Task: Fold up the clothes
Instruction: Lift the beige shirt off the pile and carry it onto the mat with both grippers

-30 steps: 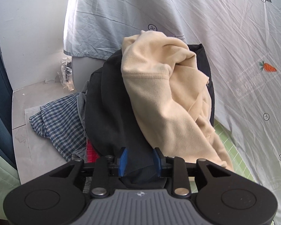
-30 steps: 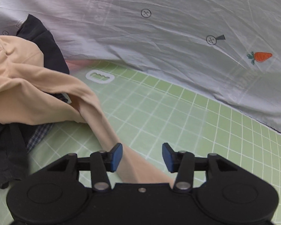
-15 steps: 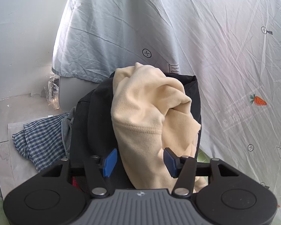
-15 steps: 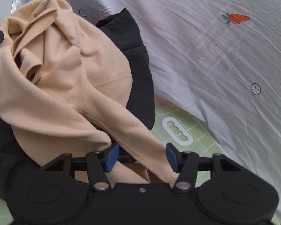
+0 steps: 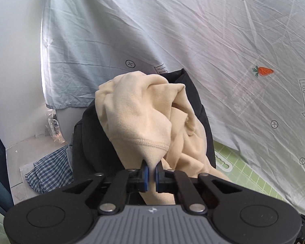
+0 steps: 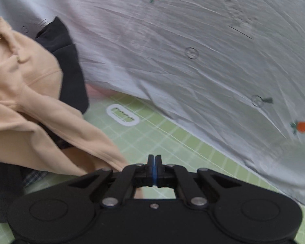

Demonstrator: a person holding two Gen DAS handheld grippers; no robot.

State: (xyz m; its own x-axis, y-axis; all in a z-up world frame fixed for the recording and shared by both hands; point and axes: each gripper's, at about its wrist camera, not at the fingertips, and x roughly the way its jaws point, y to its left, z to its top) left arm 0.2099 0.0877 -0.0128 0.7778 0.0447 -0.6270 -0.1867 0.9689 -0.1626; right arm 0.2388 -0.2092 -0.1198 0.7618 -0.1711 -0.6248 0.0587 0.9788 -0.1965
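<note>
A beige sweatshirt (image 5: pixel 144 118) lies bunched on top of a pile, over a black garment (image 5: pixel 91 142). My left gripper (image 5: pixel 150 170) is shut on a fold of the beige sweatshirt at its stitched hem. In the right wrist view the sweatshirt (image 6: pixel 30 93) lies at the left, one sleeve (image 6: pixel 95 142) trailing toward the gripper. My right gripper (image 6: pixel 154 169) is shut with its pads together and no cloth shows between them; the sleeve end lies just left of it.
A blue checked garment (image 5: pixel 48 170) lies at the pile's left on a white surface. A green gridded mat (image 6: pixel 172 142) covers the table. A white sheet printed with carrots (image 6: pixel 193 50) hangs behind. The black garment (image 6: pixel 69 65) edges the pile's right.
Both grippers were open half a second ago and are now shut. The left one closed on the sweatshirt's hem fold. The right one has swung right, away from the pile.
</note>
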